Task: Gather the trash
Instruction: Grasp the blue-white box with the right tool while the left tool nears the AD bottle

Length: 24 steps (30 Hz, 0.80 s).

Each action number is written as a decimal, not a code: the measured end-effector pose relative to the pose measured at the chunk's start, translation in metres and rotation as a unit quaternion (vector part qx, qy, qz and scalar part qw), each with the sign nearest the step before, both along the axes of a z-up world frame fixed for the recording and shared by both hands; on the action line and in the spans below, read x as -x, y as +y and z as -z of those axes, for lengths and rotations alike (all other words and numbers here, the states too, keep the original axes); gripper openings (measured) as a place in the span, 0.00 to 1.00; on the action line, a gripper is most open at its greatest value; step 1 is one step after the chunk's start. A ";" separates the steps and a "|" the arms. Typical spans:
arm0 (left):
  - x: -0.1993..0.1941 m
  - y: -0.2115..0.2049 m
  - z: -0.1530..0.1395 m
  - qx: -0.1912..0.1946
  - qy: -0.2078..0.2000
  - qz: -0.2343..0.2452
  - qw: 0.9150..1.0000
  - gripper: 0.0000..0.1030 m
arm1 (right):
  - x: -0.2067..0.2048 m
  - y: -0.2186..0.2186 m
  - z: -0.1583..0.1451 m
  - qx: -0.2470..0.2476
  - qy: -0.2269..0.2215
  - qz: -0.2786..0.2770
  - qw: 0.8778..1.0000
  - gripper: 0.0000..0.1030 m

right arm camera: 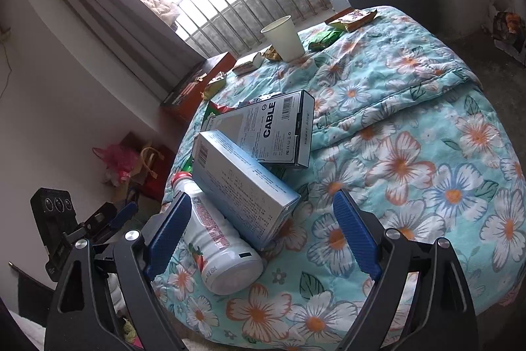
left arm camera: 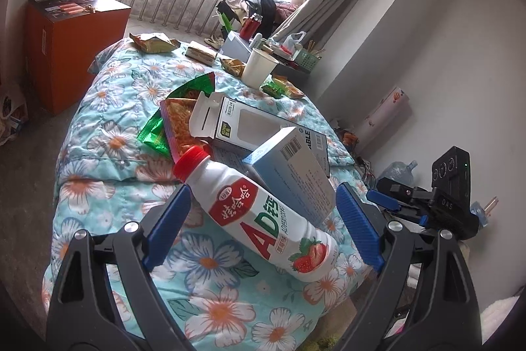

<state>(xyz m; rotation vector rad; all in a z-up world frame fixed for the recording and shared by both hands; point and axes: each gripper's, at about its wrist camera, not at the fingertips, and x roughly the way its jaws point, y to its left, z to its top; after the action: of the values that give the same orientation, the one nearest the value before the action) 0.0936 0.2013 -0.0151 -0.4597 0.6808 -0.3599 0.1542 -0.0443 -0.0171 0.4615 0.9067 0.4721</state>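
On a bed [left arm camera: 98, 127] littered with trash, a white drink bottle [left arm camera: 263, 216] is being straddled by the left claw [left arm camera: 263, 219], jaws apart and not yet touching, while the right claw [right arm camera: 263, 229], also spread wide, is being aimed at the pale blue box [right arm camera: 243, 183] leaning on that bottle.

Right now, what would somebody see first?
A white strawberry drink bottle with a red cap lies on the flowery quilt, right between the open left tool's blue fingers. A pale blue box leans on it, and a white paper cup stands farther back.
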 end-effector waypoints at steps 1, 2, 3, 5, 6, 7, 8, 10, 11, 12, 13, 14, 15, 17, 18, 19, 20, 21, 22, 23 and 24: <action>-0.001 -0.001 0.003 0.001 0.001 0.001 1.000 0.83 | -0.004 0.003 0.002 0.000 0.004 -0.005 1.000 0.83; -0.002 -0.002 0.005 0.003 0.001 0.002 1.000 0.83 | -0.009 0.007 0.005 -0.001 0.008 -0.011 1.000 0.83; -0.003 -0.002 0.007 0.005 0.001 0.004 1.000 0.83 | -0.013 0.010 0.008 0.000 0.012 -0.017 1.000 0.83; -0.006 -0.003 0.010 0.012 0.003 0.007 1.000 0.83 | -0.024 0.016 0.014 0.013 0.023 -0.026 0.999 0.83; -0.008 -0.004 0.011 0.014 0.003 0.009 1.000 0.83 | -0.027 0.019 0.016 0.019 0.026 -0.032 0.999 0.83; -0.010 -0.004 0.012 0.016 0.003 0.011 1.000 0.83 | -0.032 0.023 0.019 0.024 0.029 -0.040 0.998 0.83; -0.012 -0.004 0.014 0.017 0.004 0.012 1.000 0.83 | -0.038 0.026 0.023 0.027 0.036 -0.049 0.998 0.83; -0.015 -0.005 0.016 0.021 0.008 0.015 1.000 0.83 | -0.048 0.031 0.029 0.032 0.047 -0.062 0.996 0.83; -0.016 -0.006 0.017 0.024 0.010 0.017 1.000 0.83 | -0.052 0.034 0.032 0.033 0.051 -0.074 0.995 0.83; -0.018 -0.006 0.018 0.025 0.011 0.018 0.999 0.83 | -0.056 0.037 0.034 0.033 0.054 -0.084 0.994 0.83; -0.019 -0.007 0.019 0.025 0.011 0.020 0.999 0.83 | -0.059 0.040 0.035 0.033 0.058 -0.094 0.993 0.83; -0.020 -0.008 0.019 0.027 0.011 0.022 0.999 0.83 | -0.062 0.043 0.037 0.036 0.061 -0.106 0.992 0.83; -0.021 -0.008 0.020 0.028 0.010 0.024 0.999 0.83 | -0.064 0.046 0.037 0.041 0.061 -0.115 0.991 0.83; -0.023 -0.011 0.021 0.028 0.012 0.027 0.999 0.83 | -0.066 0.052 0.038 0.051 0.060 -0.130 0.988 0.83; -0.025 -0.012 0.022 0.027 0.014 0.028 0.999 0.83 | -0.067 0.055 0.039 0.054 0.060 -0.137 0.987 0.83; -0.026 -0.012 0.024 0.027 0.016 0.029 0.999 0.83 | -0.067 0.057 0.039 0.058 0.060 -0.142 0.986 0.83; -0.028 -0.012 0.025 0.027 0.019 0.029 0.999 0.83 | -0.068 0.059 0.039 0.059 0.062 -0.148 0.985 0.82; -0.029 -0.012 0.026 0.027 0.021 0.029 0.999 0.83 | -0.067 0.062 0.038 0.058 0.063 -0.156 0.984 0.78; -0.030 -0.012 0.028 0.027 0.023 0.028 0.999 0.83 | -0.066 0.064 0.038 0.056 0.063 -0.161 0.983 0.76; -0.031 -0.011 0.029 0.027 0.025 0.026 0.999 0.83 | -0.064 0.065 0.037 0.058 0.062 -0.162 0.983 0.75; -0.032 -0.009 0.030 0.029 0.027 0.023 0.999 0.83 | -0.062 0.066 0.036 0.061 0.061 -0.164 0.983 0.71</action>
<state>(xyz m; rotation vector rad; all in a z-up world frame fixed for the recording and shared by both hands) 0.1254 0.1924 -0.0455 -0.5106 0.7362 -0.4123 0.2166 0.0216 -0.0530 0.2311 1.1308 0.6895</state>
